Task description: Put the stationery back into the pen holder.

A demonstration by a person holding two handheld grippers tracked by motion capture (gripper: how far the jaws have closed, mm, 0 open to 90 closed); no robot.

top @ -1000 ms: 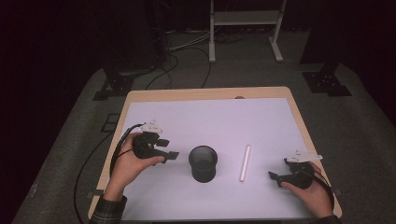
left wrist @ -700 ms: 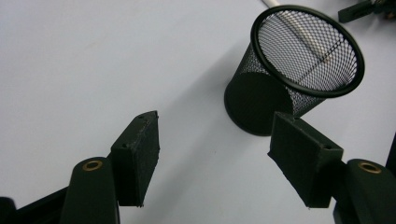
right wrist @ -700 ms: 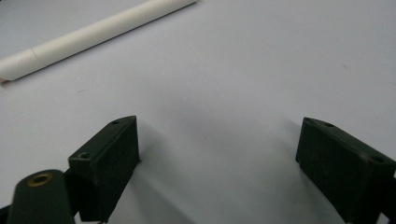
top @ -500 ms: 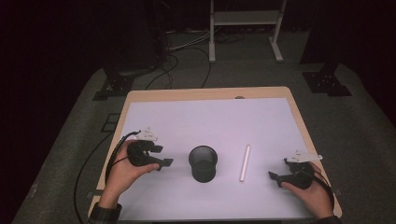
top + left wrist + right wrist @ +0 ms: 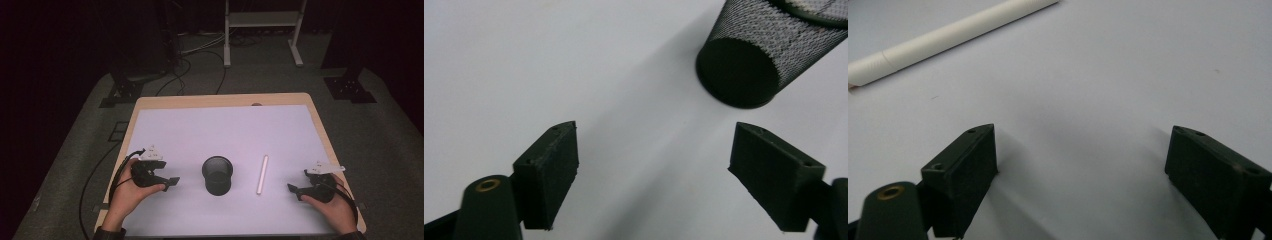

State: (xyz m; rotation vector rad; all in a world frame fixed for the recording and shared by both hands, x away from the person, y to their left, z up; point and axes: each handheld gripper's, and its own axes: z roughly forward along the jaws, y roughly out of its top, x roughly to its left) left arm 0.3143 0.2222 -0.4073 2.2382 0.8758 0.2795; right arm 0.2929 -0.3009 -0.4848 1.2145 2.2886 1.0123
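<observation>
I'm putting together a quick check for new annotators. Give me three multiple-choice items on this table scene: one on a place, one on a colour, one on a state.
1. Where does the white stick lie, seen from the high view?
A. Inside the cup
B. On the sheet, right of the cup
C. Left of the cup

2. What colour is the mesh cup?
A. Black
B. Red
C. Yellow

3. How do the left gripper's jaws stand?
A. Shut on the cup
B. Shut on the stick
C. Open, nothing between them

Answers:
1 B: the white stick lies flat on the sheet, apart from the mesh cup and to its right.
2 A: its mesh and base are black.
3 C: the left gripper has its jaws wide apart over bare sheet, the cup ahead of them.
</observation>
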